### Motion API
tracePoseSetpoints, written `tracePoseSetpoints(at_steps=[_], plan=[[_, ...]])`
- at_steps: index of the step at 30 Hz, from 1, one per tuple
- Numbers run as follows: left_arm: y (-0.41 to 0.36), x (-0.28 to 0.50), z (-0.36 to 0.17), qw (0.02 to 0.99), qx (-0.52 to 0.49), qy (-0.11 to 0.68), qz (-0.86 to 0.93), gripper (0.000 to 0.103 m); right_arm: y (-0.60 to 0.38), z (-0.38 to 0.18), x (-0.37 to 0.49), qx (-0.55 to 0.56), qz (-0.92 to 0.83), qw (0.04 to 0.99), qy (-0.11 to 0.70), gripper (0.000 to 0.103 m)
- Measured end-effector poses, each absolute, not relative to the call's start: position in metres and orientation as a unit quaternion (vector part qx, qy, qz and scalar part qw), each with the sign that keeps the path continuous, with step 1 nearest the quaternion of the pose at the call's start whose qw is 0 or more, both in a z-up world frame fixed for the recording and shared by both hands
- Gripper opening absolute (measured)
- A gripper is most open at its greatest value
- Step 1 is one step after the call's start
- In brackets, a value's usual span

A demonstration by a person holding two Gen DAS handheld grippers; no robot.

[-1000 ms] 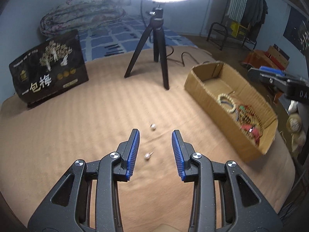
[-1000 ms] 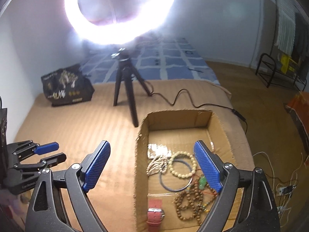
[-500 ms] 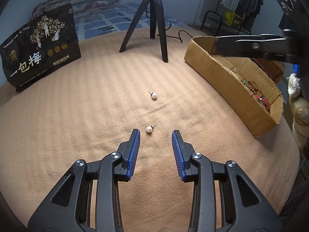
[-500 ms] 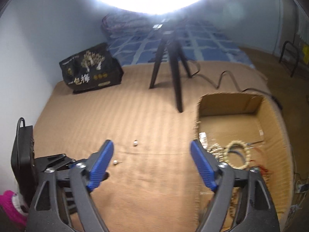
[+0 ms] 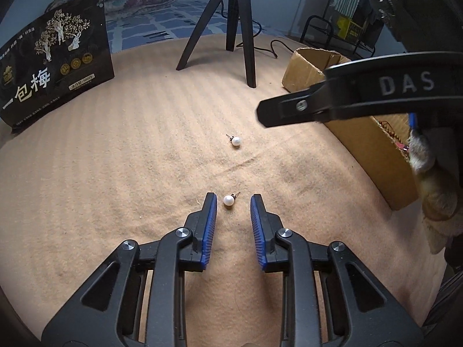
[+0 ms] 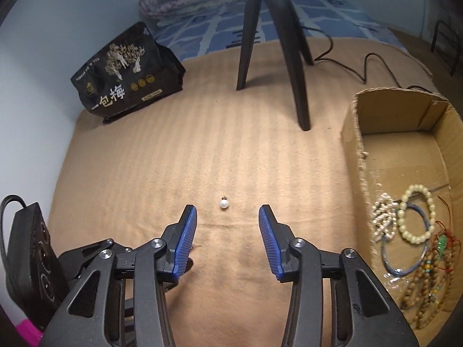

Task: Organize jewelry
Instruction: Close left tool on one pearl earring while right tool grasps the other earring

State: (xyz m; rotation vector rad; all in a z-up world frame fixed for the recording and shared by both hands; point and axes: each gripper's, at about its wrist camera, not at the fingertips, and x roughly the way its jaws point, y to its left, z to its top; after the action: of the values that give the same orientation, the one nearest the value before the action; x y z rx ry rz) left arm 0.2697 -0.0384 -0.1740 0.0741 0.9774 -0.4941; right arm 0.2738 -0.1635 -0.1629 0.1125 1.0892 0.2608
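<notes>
Both grippers are spread and empty: the left gripper point(image 5: 233, 199) straddles the near pearl stud point(image 5: 228, 200), the right gripper point(image 6: 228, 214) faces the far pearl stud point(image 6: 223, 204). My worry is these round pearls squirt sideways off the pads or sink into the soft tan blanket point(image 5: 115, 159) mid-surface, short of the cardboard box point(image 6: 356, 133) at its right edge.

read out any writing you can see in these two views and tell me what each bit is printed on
"一包梅": large white characters on the black bag, also seen at.
"DAS": raised letters on the arm of the right gripper; any further letters are cut off.
Small print on the bag's pale label and gold seals: too small to read.
Nothing else legible.
</notes>
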Motion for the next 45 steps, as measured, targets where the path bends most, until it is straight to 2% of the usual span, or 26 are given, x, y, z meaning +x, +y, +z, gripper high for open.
tracePoseSetpoints(at_steps=[4,10,20,27,45], plan=[[-0.037,0.275,-0.18,0.852,0.029,0.468,-0.233,0.018,-0.154,-0.172,0.281,0.043,0.121,0.841,0.526,0.035],[-0.033,0.281,-0.186,0.85,0.013,0.471,-0.234,0.018,-0.154,-0.192,0.292,0.059,0.12,0.832,0.539,0.028],[-0.032,0.284,-0.191,0.85,0.012,0.475,-0.229,0.008,-0.142,-0.202,0.301,0.039,0.118,0.829,0.545,0.018],[-0.031,0.282,-0.191,0.851,0.012,0.474,-0.227,0.007,-0.138,-0.209,0.304,0.02,0.104,0.827,0.552,0.008],[-0.025,0.275,-0.177,0.855,0.011,0.469,-0.221,0.006,-0.157,-0.169,0.283,0.035,0.129,0.847,0.515,0.007]])
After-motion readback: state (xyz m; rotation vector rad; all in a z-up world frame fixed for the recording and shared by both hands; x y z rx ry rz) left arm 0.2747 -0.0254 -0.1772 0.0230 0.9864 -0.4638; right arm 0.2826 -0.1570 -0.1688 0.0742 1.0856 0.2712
